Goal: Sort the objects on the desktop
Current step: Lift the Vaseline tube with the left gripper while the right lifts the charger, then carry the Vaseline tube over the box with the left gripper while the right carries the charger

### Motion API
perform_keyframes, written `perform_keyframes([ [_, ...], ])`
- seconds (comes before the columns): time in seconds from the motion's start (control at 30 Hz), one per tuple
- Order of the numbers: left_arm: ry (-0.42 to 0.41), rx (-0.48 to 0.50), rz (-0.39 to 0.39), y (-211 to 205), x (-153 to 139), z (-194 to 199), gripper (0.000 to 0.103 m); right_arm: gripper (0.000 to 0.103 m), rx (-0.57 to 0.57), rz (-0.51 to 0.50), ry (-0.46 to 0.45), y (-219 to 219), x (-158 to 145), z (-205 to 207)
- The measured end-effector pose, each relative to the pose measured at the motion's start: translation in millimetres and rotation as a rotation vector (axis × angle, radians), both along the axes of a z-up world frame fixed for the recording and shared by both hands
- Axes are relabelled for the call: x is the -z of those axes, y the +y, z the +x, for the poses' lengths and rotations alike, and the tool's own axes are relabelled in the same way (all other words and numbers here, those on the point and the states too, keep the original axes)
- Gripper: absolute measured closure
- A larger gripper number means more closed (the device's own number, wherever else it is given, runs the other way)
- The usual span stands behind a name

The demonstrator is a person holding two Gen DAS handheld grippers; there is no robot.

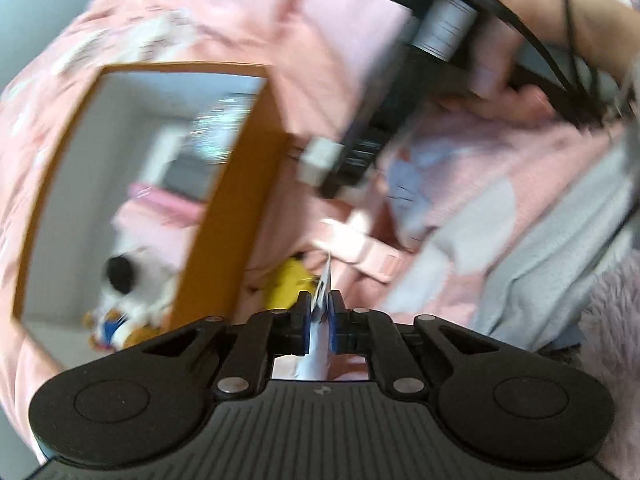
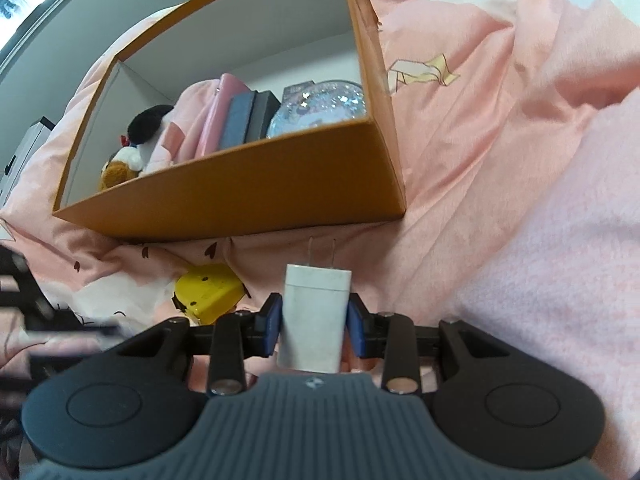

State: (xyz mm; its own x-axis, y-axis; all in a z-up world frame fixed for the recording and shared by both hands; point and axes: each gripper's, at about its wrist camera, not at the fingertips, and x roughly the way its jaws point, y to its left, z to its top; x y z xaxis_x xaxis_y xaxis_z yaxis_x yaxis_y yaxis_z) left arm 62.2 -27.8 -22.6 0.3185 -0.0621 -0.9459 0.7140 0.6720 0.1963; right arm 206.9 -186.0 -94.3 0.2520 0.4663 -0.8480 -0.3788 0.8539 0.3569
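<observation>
Presently catalogued: one white wall charger (image 2: 314, 320), small, rigid, smooth-sided plastic, two metal prongs pointing away from the camera toward the orange box (image 2: 248, 196). It stood pinched across its flat sides between the blue pads (image 2: 272, 326) of the right gripper (image 2: 314, 326), above the pink printed bedding (image 2: 460, 128) and just short of the box's near wall. Judged light and stiff, somewhat slippery; the broad sides were the sound place to hold it, the prongs best left untouched. Second item: a thin white sheet-like piece (image 1: 320, 320), a card or folded paper, kind not certain through the blur, held edge-on by the left gripper (image 1: 320, 316), whose jaws were pressed nearly together upon it. Judged very light and flexible, liable to bend or slide out if gripped near its edge. Also noted: a yellow object (image 2: 208, 292) lying on the bedding near the box's front, unheld; a plush toy (image 2: 144, 140), a pink case (image 2: 216, 120), dark small boxes (image 2: 248, 120) and a glittery disc (image 2: 316, 108) already inside the box. Both held items appeared bound for the box.
</observation>
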Motion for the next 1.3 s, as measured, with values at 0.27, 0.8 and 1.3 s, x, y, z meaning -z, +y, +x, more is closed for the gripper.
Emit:
perform_keyframes([
  [0.27, -0.074, -0.196, -0.087, 38.8, -38.7, 2.2, 0.095, 0.067, -0.068, -0.025, -0.072, 3.3, -20.4, -7.8],
  [0.8, -0.269, -0.397, -0.419, 64.7, -120.9, 46.3, 0.095, 0.067, -0.237, 0.100, -0.167, -7.1, -110.8, -2.1],
  [1.3, -0.368, -0.436, -0.568, 46.9, -75.6, 150.7, 0.096, 0.067, -0.086, 0.019, -0.303, -22.0, -138.7, 66.4],
])
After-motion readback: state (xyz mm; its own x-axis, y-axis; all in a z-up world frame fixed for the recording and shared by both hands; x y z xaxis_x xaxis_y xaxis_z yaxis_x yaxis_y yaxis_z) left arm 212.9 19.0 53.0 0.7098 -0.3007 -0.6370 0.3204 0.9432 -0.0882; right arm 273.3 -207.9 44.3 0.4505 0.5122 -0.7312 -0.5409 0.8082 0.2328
